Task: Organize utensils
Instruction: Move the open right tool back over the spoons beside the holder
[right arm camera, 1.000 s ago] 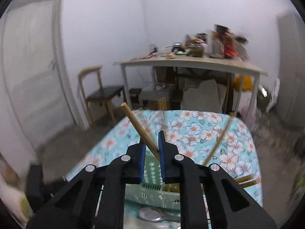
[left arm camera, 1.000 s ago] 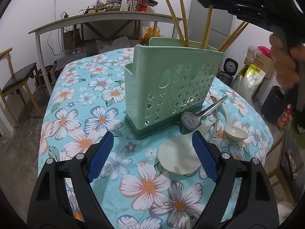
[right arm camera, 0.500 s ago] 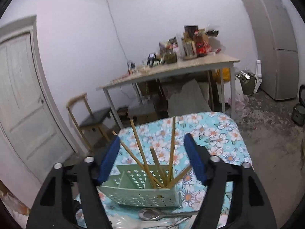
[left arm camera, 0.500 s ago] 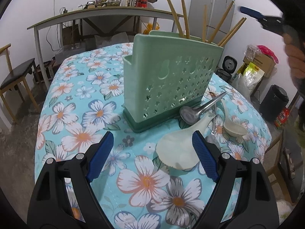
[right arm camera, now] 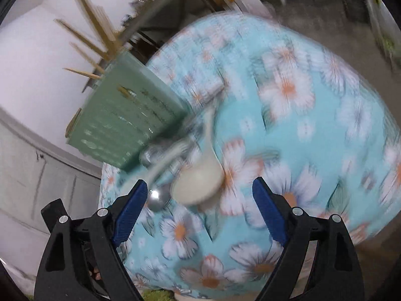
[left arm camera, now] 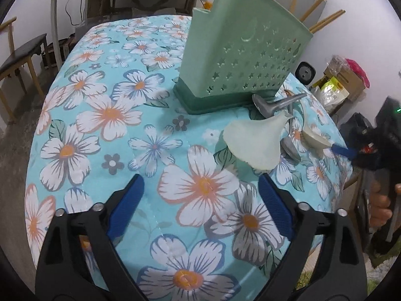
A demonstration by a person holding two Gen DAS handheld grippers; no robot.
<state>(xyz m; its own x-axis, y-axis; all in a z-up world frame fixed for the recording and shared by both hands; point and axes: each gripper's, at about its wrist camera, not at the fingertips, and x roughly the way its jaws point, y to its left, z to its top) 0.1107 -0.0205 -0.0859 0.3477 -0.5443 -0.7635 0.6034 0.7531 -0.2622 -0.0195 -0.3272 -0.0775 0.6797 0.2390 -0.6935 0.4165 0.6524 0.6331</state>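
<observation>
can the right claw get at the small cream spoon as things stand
Probably yes: the right claw is opening with nothing between its jaws, and the cream spoon lies uncovered just ahead, though a metal spoon crowds its side.

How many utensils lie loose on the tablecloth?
4: a metal spoon against the green holder, a white rice paddle in front of it, and a small white spoon and a second metal spoon right of the paddle. More may be hidden.

Bare flowered tablecloth (left arm camera: pixel 105 115) fills the left and lower frame of the left view, open to pass. Upper right, the green holder (left arm camera: pixel 240 57) with chopsticks (left arm camera: pixel 323 22) blocks; spoons (left arm camera: pixel 253 143) crowd beside its base.
</observation>
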